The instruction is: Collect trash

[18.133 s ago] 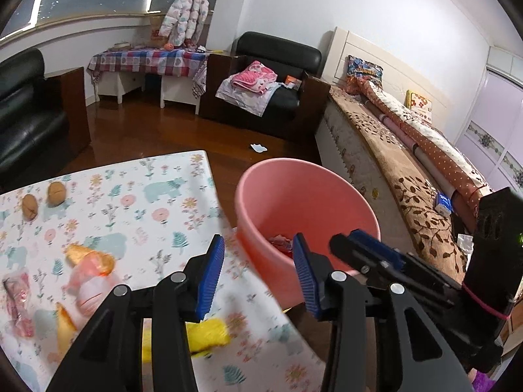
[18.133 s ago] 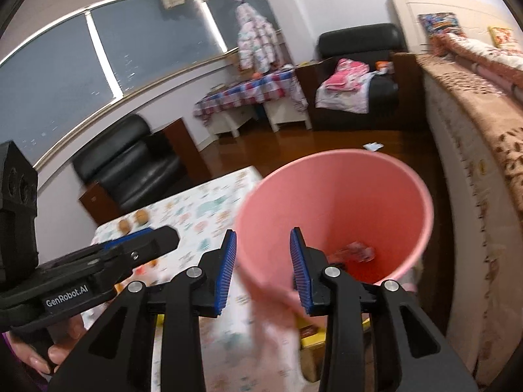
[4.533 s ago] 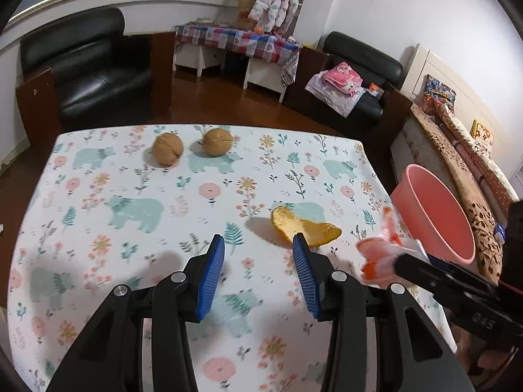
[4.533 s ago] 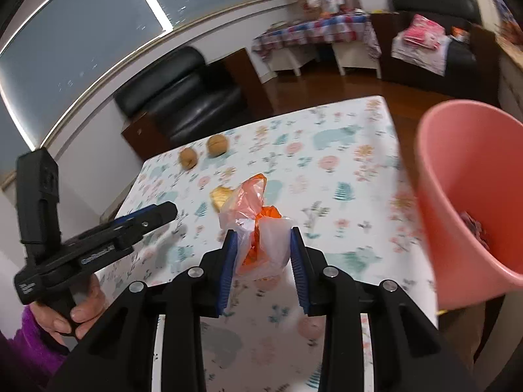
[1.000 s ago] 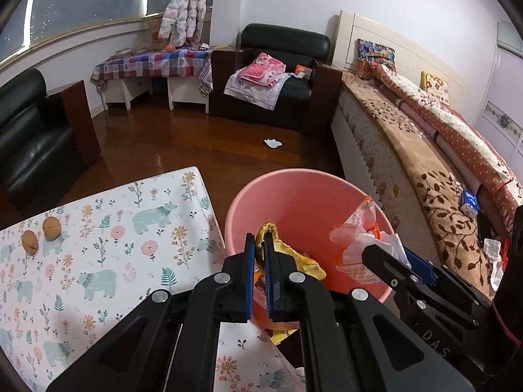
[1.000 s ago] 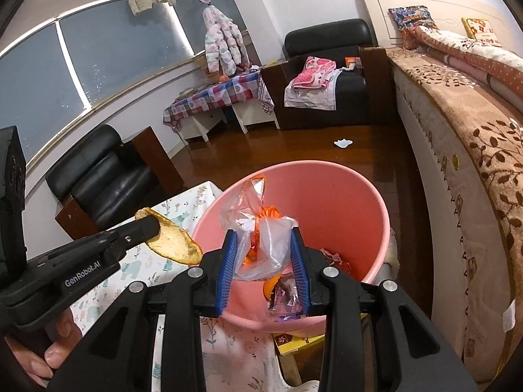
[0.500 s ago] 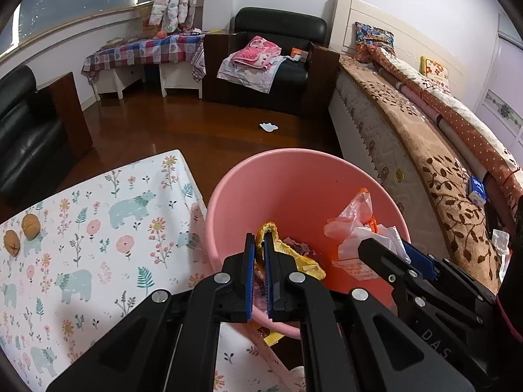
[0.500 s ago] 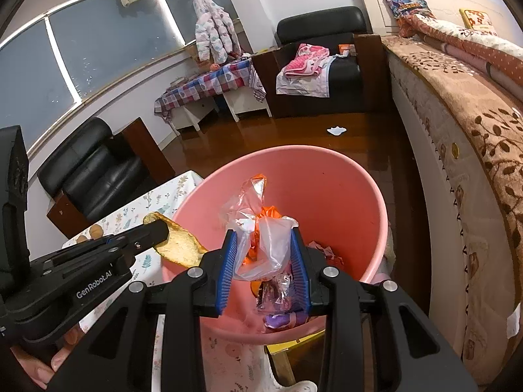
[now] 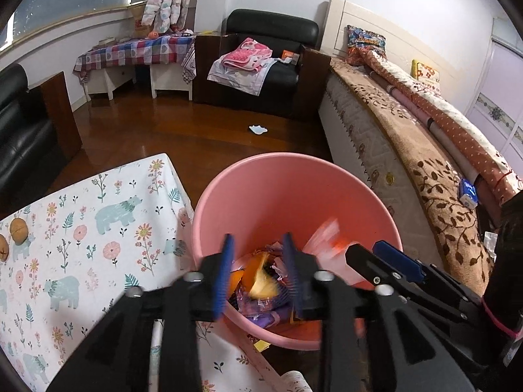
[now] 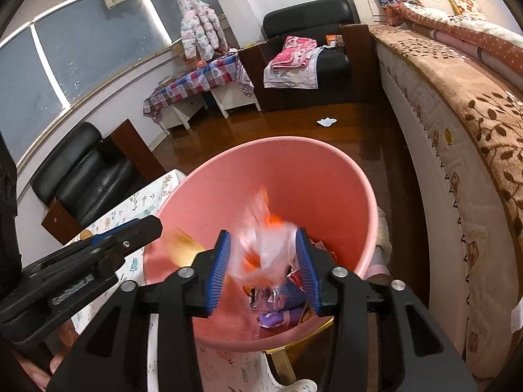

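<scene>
A pink bucket (image 9: 294, 163) stands beside the table's corner with wrappers and scraps in its bottom. My left gripper (image 9: 258, 272) hangs over it, its jaws opening; a blurred yellow peel (image 9: 261, 289) drops free between the fingers. My right gripper (image 10: 261, 271) is over the same bucket (image 10: 327, 163), jaws opening too. The clear and orange plastic bag (image 10: 266, 248) sits blurred between its blue pads, slipping down and not pressed. In the right wrist view the left gripper (image 10: 150, 227) comes in from the left, with the peel (image 10: 183, 248) falling past it.
The table with a floral cloth (image 9: 98, 228) lies left of the bucket, with two walnuts (image 9: 16, 228) near its far left. A bed (image 9: 408, 150) runs along the right. A black armchair (image 9: 271, 65) and a paper scrap (image 9: 258, 129) on the wooden floor lie beyond.
Both grippers have opened over the bucket. The left let go of the yellow peel, which is falling. The right has loosened from the plastic bag, which now blurs downward.
</scene>
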The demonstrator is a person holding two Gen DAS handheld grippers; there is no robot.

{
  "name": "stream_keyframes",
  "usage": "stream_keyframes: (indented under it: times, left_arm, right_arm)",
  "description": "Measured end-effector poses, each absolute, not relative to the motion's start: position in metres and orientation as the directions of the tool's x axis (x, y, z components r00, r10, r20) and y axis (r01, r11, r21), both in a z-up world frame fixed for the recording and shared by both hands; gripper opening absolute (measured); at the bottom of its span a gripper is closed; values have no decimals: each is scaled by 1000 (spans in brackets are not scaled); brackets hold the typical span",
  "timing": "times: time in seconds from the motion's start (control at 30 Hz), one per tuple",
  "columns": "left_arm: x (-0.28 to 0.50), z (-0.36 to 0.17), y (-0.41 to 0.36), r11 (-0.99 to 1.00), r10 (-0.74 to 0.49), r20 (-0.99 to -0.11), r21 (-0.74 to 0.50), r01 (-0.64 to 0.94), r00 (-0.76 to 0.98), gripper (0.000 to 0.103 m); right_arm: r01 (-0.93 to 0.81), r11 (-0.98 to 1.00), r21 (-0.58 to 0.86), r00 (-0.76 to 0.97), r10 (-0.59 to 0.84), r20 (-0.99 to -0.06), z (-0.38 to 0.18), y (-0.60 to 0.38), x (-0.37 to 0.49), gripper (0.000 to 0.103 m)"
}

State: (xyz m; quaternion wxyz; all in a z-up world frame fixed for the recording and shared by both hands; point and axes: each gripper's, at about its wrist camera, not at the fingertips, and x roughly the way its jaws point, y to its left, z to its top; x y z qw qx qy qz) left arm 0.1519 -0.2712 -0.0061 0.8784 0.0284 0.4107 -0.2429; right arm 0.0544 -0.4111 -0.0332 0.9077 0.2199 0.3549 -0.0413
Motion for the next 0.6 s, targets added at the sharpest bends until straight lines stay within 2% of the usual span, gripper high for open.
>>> stream_keyframes:
  times: [0.27, 0.4, 0.43, 0.53, 0.6]
  left_arm:
    - [142, 4, -261, 870, -427, -713, -157, 467, 557, 44]
    - [133, 10, -254, 870, -429, -703, -152, 469, 568, 45]
    - [131, 11, -252, 871, -429, -702, -154, 467, 569, 45]
    - [122, 14, -243, 876, -422, -699, -150, 458, 577, 47]
    - [115, 16, -234, 882, -411, -693, -137, 452, 593, 47]
  right_arm:
    - [224, 901, 371, 750, 84, -656, -30, -408, 48, 44]
    - [209, 905, 370, 759, 88, -645, -24, -400, 40, 44]
    - [206, 906, 370, 760, 90, -644, -23, -398, 38, 45]
    - [188, 904, 383, 759, 114, -641, -23, -391, 31, 57]
    - [173, 906, 387, 758, 129, -640, -21, -382, 28, 57]
